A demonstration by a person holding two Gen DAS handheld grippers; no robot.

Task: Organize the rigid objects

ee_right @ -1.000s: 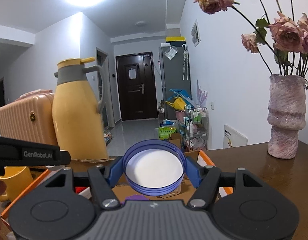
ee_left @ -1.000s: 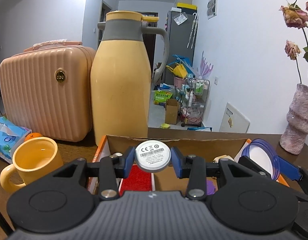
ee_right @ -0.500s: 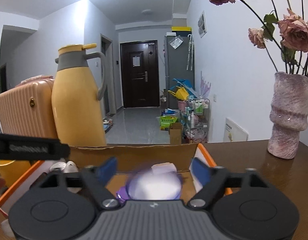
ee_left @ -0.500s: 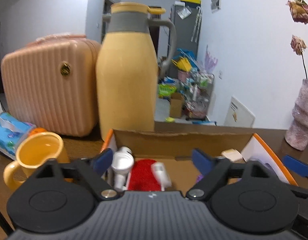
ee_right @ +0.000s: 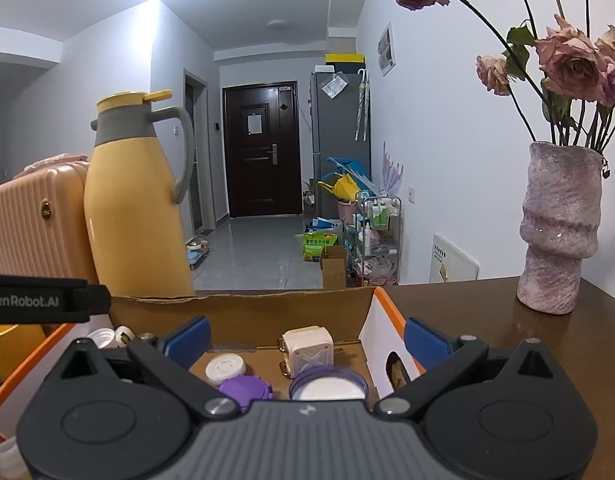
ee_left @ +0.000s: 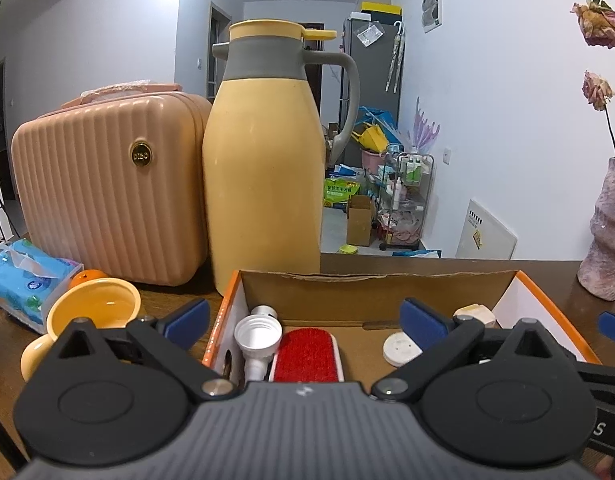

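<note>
Both discs dropped since a second ago: I see the small white round disc (ee_left: 401, 348) and the blue-rimmed round lid (ee_right: 327, 387) lying inside the orange-edged cardboard box (ee_left: 371, 292). My left hand-held gripper (ee_left: 305, 316) and right hand-held gripper (ee_right: 307, 338) have just been opening, jaws wide apart, nothing between them. Beyond, on the table (ee_right: 487, 320), stands the yellow thermos jug (ee_left: 263, 172).

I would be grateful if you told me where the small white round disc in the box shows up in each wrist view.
Left wrist: white disc on the box floor, right of centre, beside the red brush.
Right wrist: same disc, left of centre, behind the purple cap.
Shared landmark: the yellow jug behind the box.
</note>
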